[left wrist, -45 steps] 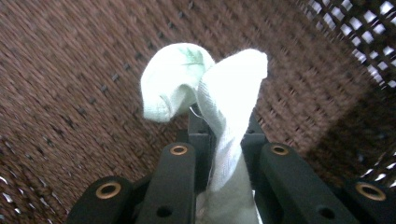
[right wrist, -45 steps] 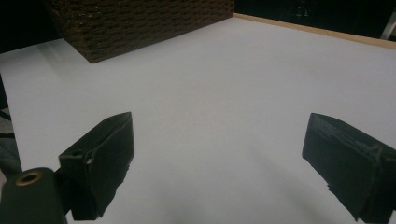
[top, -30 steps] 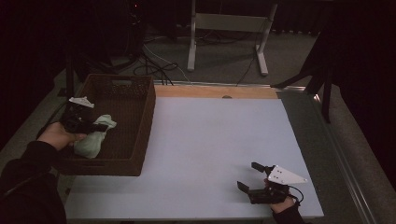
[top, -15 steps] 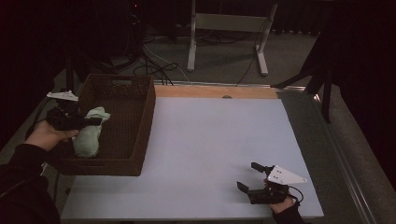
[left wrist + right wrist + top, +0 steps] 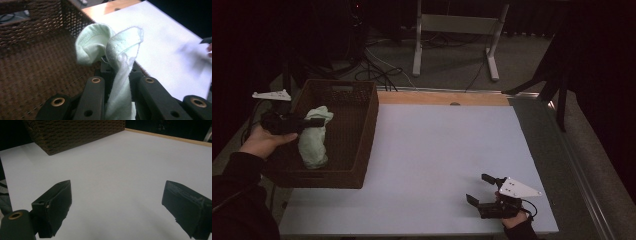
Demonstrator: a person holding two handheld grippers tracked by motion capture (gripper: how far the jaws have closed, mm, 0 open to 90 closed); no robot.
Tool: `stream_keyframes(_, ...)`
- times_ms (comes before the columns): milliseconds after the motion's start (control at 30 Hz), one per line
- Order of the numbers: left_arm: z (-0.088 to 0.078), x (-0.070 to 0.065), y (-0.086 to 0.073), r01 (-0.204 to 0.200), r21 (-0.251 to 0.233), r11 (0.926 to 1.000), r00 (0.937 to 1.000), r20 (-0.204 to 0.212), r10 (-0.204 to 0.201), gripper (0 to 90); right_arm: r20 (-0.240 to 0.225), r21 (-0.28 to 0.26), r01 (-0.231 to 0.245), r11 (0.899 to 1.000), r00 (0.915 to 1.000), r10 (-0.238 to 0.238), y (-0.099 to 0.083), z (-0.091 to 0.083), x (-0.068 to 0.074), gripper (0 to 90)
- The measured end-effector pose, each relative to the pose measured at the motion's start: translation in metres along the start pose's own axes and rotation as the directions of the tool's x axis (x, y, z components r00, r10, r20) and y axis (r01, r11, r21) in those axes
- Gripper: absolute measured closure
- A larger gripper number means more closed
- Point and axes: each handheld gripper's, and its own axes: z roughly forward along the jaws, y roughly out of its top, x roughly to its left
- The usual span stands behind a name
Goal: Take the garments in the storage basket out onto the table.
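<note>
White table sat in a dark room, with a brown basket at its left edge. My left gripper was clamped on a pale green cloth hanging over the basket. My right gripper rested near the front right corner, jaws wide apart.

My pale green sock hangs limp, pinched at its cuff, over the wicker basket at far left.

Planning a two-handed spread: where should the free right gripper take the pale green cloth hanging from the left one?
Probably the loose lower end of the pale green cloth, coming level from the table side over the basket wall: the left gripper pinches its top and the right gripper is open.
</note>
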Motion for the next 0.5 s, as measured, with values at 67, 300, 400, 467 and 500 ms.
stream_keyframes(67,-0.001,0.000,0.001,0.003,-0.013,0.9999,1.0000,0.009,-0.003,81.1,0.000,0.000,0.001,1.000,1.0000,-0.001,0.000,0.000,0.000,9.6)
stream_keyframes(300,-0.007,-0.006,0.008,0.002,-0.056,0.9985,0.9985,0.054,0.001,81.1,0.000,-0.001,0.001,1.000,1.0000,-0.001,0.000,0.000,0.000,9.6)
stream_keyframes(400,-0.009,-0.009,0.011,-0.001,-0.071,0.9975,0.9980,0.062,0.006,81.1,0.000,0.000,0.002,1.000,1.0000,-0.002,0.000,0.000,0.000,9.6)
stream_keyframes(467,-0.011,-0.011,0.014,-0.006,-0.078,0.9970,0.9974,0.071,0.011,81.1,0.001,0.000,0.002,1.000,1.0000,-0.002,0.000,0.000,0.000,9.6)
stream_keyframes(500,-0.012,-0.013,0.015,-0.008,-0.087,0.9962,0.9976,0.068,0.014,81.1,0.001,0.000,0.002,1.000,1.0000,-0.002,0.000,0.000,0.000,9.6)
